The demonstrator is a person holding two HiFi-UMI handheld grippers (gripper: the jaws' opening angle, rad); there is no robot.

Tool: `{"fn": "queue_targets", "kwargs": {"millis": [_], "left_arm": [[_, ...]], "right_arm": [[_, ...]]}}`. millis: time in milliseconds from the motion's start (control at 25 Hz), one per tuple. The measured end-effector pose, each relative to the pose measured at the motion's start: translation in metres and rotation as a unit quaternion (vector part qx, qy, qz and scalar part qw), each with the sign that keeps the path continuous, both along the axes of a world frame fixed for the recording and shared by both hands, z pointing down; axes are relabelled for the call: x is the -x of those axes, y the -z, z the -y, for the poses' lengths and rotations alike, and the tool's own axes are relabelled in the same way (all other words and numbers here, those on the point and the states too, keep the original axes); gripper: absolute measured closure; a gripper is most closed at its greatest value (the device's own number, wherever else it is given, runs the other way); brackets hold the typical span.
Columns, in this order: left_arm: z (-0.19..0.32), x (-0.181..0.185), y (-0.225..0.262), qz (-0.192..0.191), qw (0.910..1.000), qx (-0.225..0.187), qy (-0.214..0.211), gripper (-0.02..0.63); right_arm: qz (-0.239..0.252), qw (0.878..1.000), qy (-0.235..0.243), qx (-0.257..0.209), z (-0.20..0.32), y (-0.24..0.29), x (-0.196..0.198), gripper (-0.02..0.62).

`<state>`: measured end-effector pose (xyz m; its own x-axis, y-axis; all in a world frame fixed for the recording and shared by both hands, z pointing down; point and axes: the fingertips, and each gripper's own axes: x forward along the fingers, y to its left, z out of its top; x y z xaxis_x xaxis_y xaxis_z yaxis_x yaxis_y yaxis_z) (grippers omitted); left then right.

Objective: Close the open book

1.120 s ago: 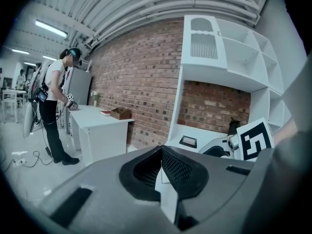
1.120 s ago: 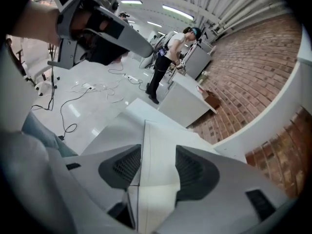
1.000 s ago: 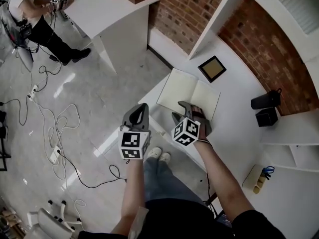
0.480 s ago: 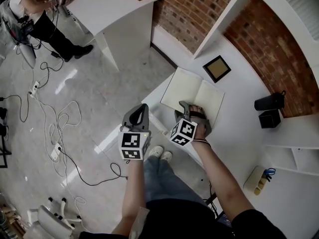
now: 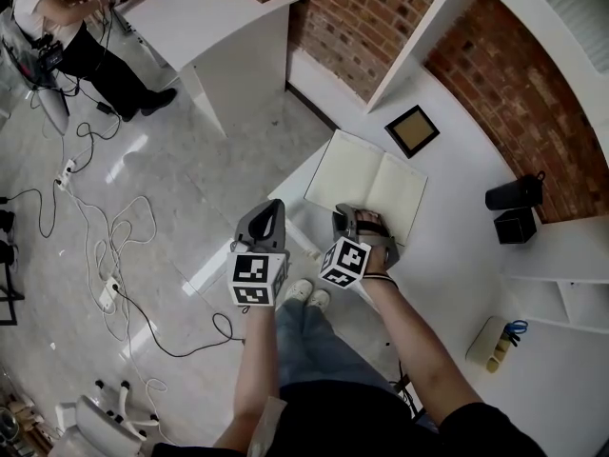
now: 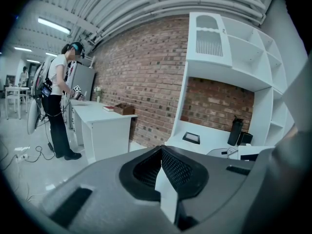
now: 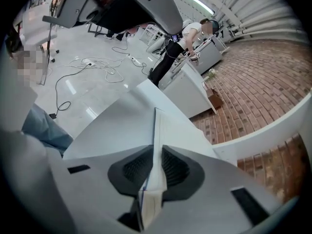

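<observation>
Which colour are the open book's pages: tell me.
Cream; open book, best in head view.

A red brick wall point(image 5: 352, 17) runs along the far edge of the white tabletop point(image 5: 457, 246), with white shelving point(image 5: 561, 274) at its right edge. Loose cables point(image 5: 112, 228) trail over the pale glossy floor point(image 5: 162, 160). Beyond, a person point(image 5: 57, 27) stands at a second white desk point(image 5: 190, 8) under ceiling strip lights point(image 6: 53, 26).

Frame point(image 5: 412, 131) beside book point(image 5: 366, 181); open desk point(image 5: 457, 222) toward bottle point(image 5: 510, 194).
</observation>
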<state>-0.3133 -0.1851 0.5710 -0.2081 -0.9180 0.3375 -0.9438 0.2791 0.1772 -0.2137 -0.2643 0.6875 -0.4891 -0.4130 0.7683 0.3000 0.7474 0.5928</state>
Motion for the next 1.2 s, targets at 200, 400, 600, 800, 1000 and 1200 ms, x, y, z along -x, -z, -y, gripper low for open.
{"fn": "queue_targets", "kwargs": {"millis": [200, 400, 600, 800, 1000, 1200], "left_arm": [[0.003, -0.001, 0.001, 0.002, 1.0, 0.001, -0.002, 0.597], [0.011, -0.007, 0.006, 0.005, 0.9999, -0.001, -0.014, 0.597], [0.024, -0.018, 0.012, 0.012, 0.9993, -0.002, -0.035, 0.597], [0.035, -0.031, 0.015, 0.017, 0.9982, 0.002, -0.057, 0.597], [0.049, -0.047, 0.016, 0.024, 0.9962, 0.008, -0.083, 0.597], [0.063, -0.066, 0.013, 0.029, 0.9938, 0.015, -0.106, 0.597]], "right_arm": [[0.055, 0.998, -0.033, 0.029, 0.002, 0.012, -0.001, 0.557], [0.187, 0.97, -0.119, 0.098, 0.009, 0.043, -0.006, 0.565], [0.326, 0.899, -0.219, 0.191, 0.022, 0.069, -0.026, 0.568], [0.397, 0.828, -0.306, 0.251, 0.032, 0.072, -0.055, 0.575], [0.427, 0.759, -0.385, 0.306, 0.039, 0.063, -0.081, 0.574], [0.417, 0.724, -0.438, 0.332, 0.046, 0.042, -0.109, 0.534]]}}
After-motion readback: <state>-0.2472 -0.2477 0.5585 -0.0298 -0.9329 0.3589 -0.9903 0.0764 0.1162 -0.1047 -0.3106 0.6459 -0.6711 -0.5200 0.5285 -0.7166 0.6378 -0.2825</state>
